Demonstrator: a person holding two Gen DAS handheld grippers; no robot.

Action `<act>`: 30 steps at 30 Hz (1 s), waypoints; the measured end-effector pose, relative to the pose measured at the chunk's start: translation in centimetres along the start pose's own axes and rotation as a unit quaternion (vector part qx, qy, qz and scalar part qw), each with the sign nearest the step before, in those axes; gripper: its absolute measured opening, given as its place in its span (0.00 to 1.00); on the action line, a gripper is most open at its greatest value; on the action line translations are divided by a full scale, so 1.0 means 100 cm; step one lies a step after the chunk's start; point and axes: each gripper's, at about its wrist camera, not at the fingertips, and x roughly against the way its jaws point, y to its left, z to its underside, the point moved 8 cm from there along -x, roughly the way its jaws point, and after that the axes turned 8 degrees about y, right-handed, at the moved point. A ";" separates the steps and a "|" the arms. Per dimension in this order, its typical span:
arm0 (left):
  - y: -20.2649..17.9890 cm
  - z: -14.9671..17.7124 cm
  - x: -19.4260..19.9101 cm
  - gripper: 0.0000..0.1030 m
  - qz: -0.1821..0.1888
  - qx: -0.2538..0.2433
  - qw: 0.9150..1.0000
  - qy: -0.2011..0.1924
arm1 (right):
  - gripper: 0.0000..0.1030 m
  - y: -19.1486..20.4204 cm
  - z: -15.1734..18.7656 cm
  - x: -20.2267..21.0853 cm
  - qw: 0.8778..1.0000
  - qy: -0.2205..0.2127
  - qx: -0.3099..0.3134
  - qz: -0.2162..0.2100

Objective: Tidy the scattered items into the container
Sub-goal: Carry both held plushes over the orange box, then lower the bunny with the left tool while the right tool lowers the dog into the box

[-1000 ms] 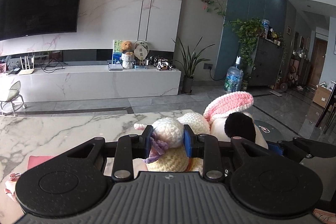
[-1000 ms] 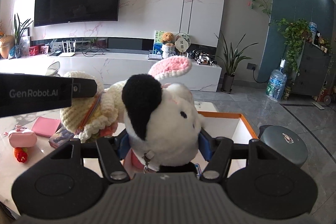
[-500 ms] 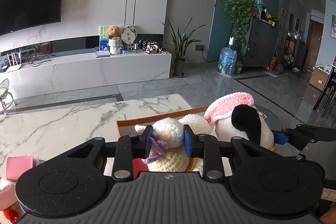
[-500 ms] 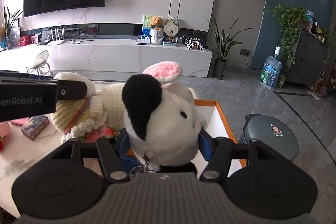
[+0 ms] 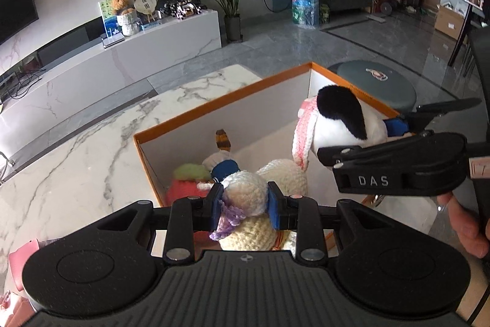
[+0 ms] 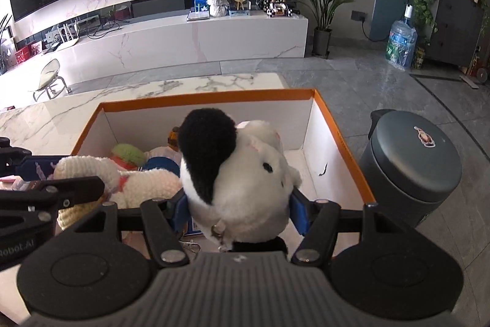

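While both claws hang over the orange-rimmed box (image 6: 340,140), each is clamped on a toy. Left gripper (image 5: 243,206): blue pads pinched on the head of a cream crochet doll (image 5: 245,195) with a purple yarn bow; its body hangs below the pads, inside the box outline. Right gripper (image 6: 235,209): pads squeezed on the sides of a white plush dog (image 6: 242,173) with a black ear, a metal clasp dangling from it just under the claw.

From the left claw, the right one sits ahead and to the right, near but apart, with the dog's pink crochet ear hanging beside the doll. From the right claw, the left one and its doll are just to the left.

Box interior ahead of both claws: a red-and-green knitted toy (image 5: 186,176) and a small figure with a blue band (image 5: 225,166), lying on the white floor against the left wall. Box stands on the marble table (image 5: 92,143); a grey round stool (image 6: 413,158) is right of it. A hand (image 5: 465,222) grips the right tool's handle.
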 end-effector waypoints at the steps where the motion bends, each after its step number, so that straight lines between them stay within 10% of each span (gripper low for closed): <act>1: 0.001 0.001 -0.003 0.34 0.000 -0.004 1.000 0.009 | 0.64 -0.002 0.000 -0.003 1.000 0.005 -0.002 0.000; 13: 0.022 0.013 -0.032 0.35 -0.012 -0.045 0.996 0.082 | 0.64 0.012 -0.030 -0.028 0.999 0.007 0.044 0.011; 30: 0.033 0.004 -0.035 0.46 0.027 0.013 0.999 0.045 | 0.65 0.039 -0.027 -0.072 0.994 0.072 0.086 0.001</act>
